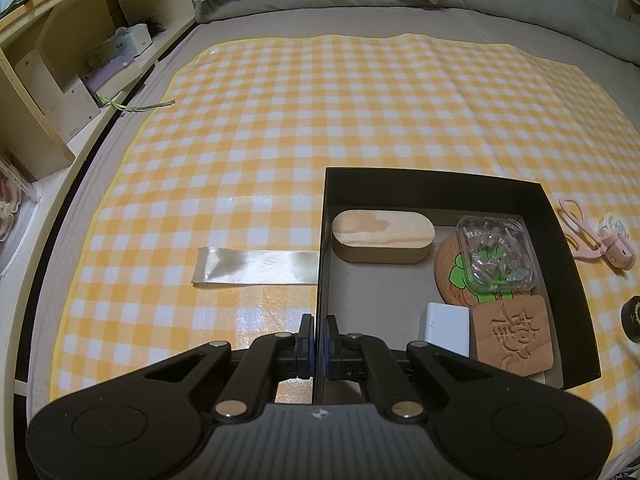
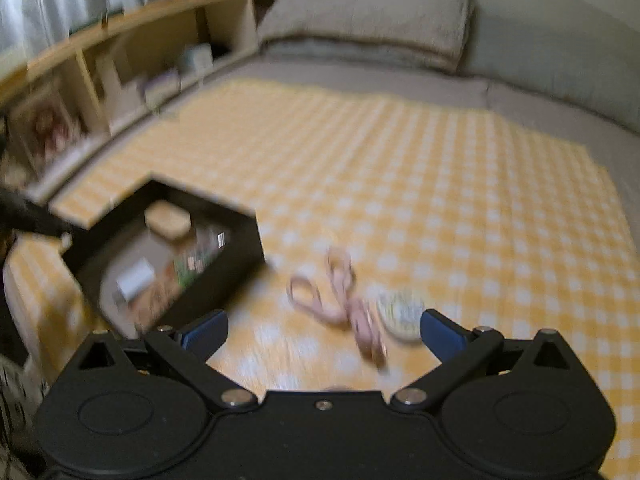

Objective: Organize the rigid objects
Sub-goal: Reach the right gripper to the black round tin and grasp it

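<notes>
Trouble could start with the strap: our right gripper (image 2: 322, 330), jaws wide and empty, hovers over the pink handheld fan (image 2: 366, 320) lying just right of the black box (image 1: 560, 216), so we might catch only its looped cord. Our left gripper (image 1: 319, 344) is clamped on the box's left wall; a tug there could tilt the box.

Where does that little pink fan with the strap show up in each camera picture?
Left wrist view: pink fan at the far right edge, just outside the black box.
Right wrist view: pink fan, blurred, low centre, right of the box.
Shared landmark: the black box.
</notes>
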Demonstrator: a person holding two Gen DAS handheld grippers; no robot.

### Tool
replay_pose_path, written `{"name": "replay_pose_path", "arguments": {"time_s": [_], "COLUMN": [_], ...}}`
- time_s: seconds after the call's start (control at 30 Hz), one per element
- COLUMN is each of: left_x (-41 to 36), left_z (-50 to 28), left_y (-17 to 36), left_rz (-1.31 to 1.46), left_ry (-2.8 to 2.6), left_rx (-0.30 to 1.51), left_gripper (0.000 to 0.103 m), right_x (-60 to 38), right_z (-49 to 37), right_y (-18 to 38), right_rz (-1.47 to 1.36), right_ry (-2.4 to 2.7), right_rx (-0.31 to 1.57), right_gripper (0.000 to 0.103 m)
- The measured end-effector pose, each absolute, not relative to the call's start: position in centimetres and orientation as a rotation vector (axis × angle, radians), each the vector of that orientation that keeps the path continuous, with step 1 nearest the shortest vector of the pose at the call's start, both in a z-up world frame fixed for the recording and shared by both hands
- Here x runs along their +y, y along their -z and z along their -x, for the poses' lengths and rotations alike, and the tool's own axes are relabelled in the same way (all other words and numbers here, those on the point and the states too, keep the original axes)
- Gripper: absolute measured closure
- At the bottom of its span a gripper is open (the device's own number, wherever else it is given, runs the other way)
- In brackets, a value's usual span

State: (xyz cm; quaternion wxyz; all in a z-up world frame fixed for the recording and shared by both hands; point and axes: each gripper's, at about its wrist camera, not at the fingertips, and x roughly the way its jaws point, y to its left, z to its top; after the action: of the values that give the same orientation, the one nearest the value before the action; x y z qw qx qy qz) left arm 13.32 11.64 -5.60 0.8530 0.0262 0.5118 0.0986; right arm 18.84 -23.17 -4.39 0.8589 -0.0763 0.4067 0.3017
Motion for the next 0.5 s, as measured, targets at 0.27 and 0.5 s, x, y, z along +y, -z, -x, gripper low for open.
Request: {"name": "replay_pose_path", "arguments": {"time_s": [0.27, 0.5], "left_x": [11.7, 11.5], "left_z": [-13.3, -13.2], "left_y": [5.6, 5.6], "left_rz": [-0.056, -0.059], "left_ry": [-0.207, -0.206], "left_rx": [1.077, 1.075], "left_gripper": [0.099, 0.099], "right_x": [-22.0, -21.2], "right_z": [-18.3, -18.1], "right_y": [8.4, 9.9], "right_rz": [0.345, 0.422], "right_ry": [-0.675, -0.684], "right_rx": [1.015, 1.068], "right_gripper": [0.015, 0.040]}}
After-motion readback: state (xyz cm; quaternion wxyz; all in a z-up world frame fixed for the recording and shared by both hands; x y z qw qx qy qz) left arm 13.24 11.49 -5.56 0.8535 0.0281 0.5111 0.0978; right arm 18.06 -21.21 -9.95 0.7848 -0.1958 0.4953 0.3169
